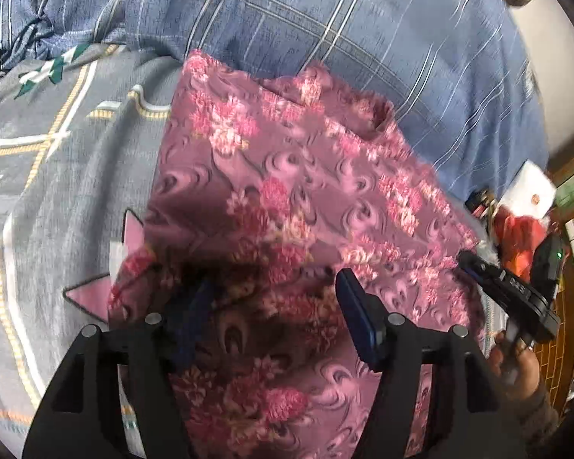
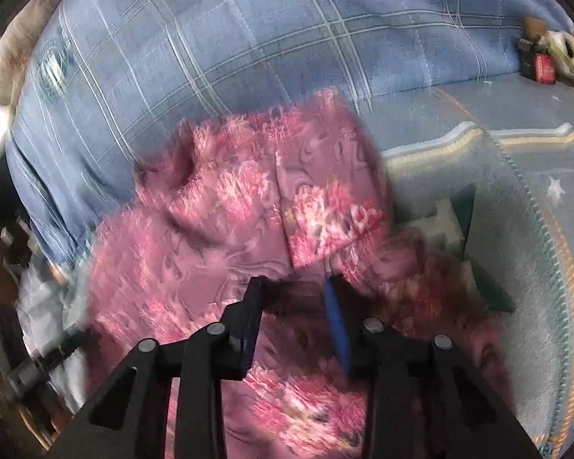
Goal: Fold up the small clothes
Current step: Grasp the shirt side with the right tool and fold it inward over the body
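A pink floral fleece garment point(image 1: 287, 199) lies on a bed, partly over a grey printed blanket point(image 1: 57, 191). My left gripper point(image 1: 271, 298) hovers low over the garment's near edge, jaws wide apart with fabric between and under them. My right gripper point(image 2: 294, 290) shows blurred in the right wrist view above the garment point(image 2: 229, 222), jaws apart with fabric bunched between them. The right gripper also shows at the garment's right edge in the left wrist view point(image 1: 478, 267).
A blue plaid quilt point(image 1: 363, 38) lies behind the garment. The grey blanket with star and cat prints point(image 2: 516, 210) spreads beside it. Small red and white items point(image 1: 524, 206) sit at the bed's edge, with a wooden floor beyond.
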Demonstrator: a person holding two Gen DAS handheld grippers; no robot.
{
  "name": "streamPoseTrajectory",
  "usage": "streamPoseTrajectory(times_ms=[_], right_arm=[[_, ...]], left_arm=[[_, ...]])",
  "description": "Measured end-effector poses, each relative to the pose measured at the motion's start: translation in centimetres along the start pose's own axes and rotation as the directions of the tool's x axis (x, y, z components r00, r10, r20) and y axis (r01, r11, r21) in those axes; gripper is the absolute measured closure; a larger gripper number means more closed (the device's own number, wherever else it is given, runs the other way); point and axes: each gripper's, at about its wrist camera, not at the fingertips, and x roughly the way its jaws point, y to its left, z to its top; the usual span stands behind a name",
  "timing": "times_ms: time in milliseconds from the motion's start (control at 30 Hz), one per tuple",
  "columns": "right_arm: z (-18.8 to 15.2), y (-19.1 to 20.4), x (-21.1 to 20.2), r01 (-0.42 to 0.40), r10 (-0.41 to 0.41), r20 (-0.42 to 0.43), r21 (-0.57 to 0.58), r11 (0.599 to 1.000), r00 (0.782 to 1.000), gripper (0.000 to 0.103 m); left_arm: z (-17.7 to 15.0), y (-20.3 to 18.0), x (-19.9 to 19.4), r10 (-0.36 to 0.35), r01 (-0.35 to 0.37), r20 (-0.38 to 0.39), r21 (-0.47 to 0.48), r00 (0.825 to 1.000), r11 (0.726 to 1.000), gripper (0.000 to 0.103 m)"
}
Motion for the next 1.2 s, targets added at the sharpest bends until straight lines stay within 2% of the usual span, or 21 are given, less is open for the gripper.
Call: streamPoseTrajectory(times_ms=[33,67,133,167,233,300,333,400,500,600,700,800,867,967,1067,1133,1200], right_arm=[[-0.1,0.4,-0.8,0.005,-0.004,0.025,-0.011,1.000,1.000,0.068],[-0.1,0.7,-1.3,-0.008,0.008,0.013,-0.008,1.000,1.000,0.068],[-0.7,0.9,-2.5,-0.082,0.082,-0.007,0.010,0.997,0.997,0.068],[-1.1,1.0,-2.8,-0.084,0.084,-0.017,0.006,0.996,0.996,0.068],[-2.8,1.2,-2.8,-0.054,0.051,-0.103,-0.024,0.998,0.993,0.068],[-4.8,1.5,-2.2,-0.023,0.011,-0.176,-0.069,0.997,0.984,0.069],[-5.5,1.8,-3.1,-0.026,0.010,-0.159,-0.102,0.994,0.987,0.069],[-6.6,1.5,-4.4,-0.020,-0.001,-0.212,-0.097,0.995,0.977,0.069],[-8.7,0.1,-6.8,-0.046,0.025,-0.239,-0.083,0.995,0.971,0.065],[-11.2,-2.3,-9.8,-0.020,-0.004,-0.237,-0.098,0.995,0.972,0.064],[-12.6,-5.1,-12.8,0.026,-0.043,-0.195,-0.088,0.996,0.980,0.064],[-13.8,-8.1,-15.8,0.115,-0.122,-0.137,-0.060,0.992,0.983,0.056],[-14.5,-9.9,-16.9,0.123,-0.124,-0.121,-0.019,0.992,0.985,0.055],[-15.7,-12.0,-17.1,0.073,-0.063,-0.157,0.060,0.996,0.986,0.055],[-17.0,-12.6,-16.3,-0.025,0.040,-0.207,0.077,0.997,0.977,0.052],[-17.7,-12.3,-15.5,-0.026,0.037,-0.240,0.047,0.999,0.970,0.051],[-18.4,-12.2,-15.1,-0.050,0.057,-0.272,0.032,0.998,0.961,0.049]], left_arm=[[0.0,-0.3,-0.2,0.009,-0.009,-0.003,0.007,1.000,1.000,0.038],[0.0,-0.5,-0.2,0.018,-0.018,-0.003,0.017,1.000,1.000,0.038],[-0.6,-1.2,0.1,0.064,-0.064,-0.009,0.057,0.998,0.996,0.038],[-0.8,-1.9,0.1,0.101,-0.100,-0.009,0.078,0.995,0.992,0.038],[-1.6,-3.0,0.0,0.165,-0.160,-0.040,0.115,0.985,0.980,0.038],[-2.6,-3.5,-0.6,0.112,-0.101,-0.117,0.093,0.987,0.991,0.038],[-3.3,-3.3,-1.2,0.058,-0.048,-0.154,0.068,0.986,0.997,0.038],[-4.7,-3.1,-3.1,0.020,-0.011,-0.188,0.050,0.982,0.999,0.038],[-7.3,-2.6,-8.0,0.055,-0.034,-0.163,0.126,0.985,0.991,0.038],[-10.3,-1.5,-11.4,0.071,-0.039,-0.181,0.170,0.981,0.985,0.037],[-14.5,-0.2,-12.5,0.092,-0.044,-0.264,0.184,0.960,0.982,0.037],[-18.0,0.6,-12.1,0.067,-0.014,-0.333,0.161,0.941,0.987,0.037],[-20.5,0.7,-11.5,0.057,-0.001,-0.373,0.151,0.926,0.989,0.037],[-22.8,0.8,-10.4,0.078,-0.009,-0.399,0.173,0.914,0.985,0.037],[-24.0,1.7,-9.5,0.107,-0.035,-0.434,0.170,0.895,0.985,0.037],[-24.5,2.5,-8.8,0.101,-0.040,-0.467,0.138,0.878,0.990,0.037],[-24.5,3.0,-8.4,0.098,-0.046,-0.462,0.122,0.881,0.991,0.037]])
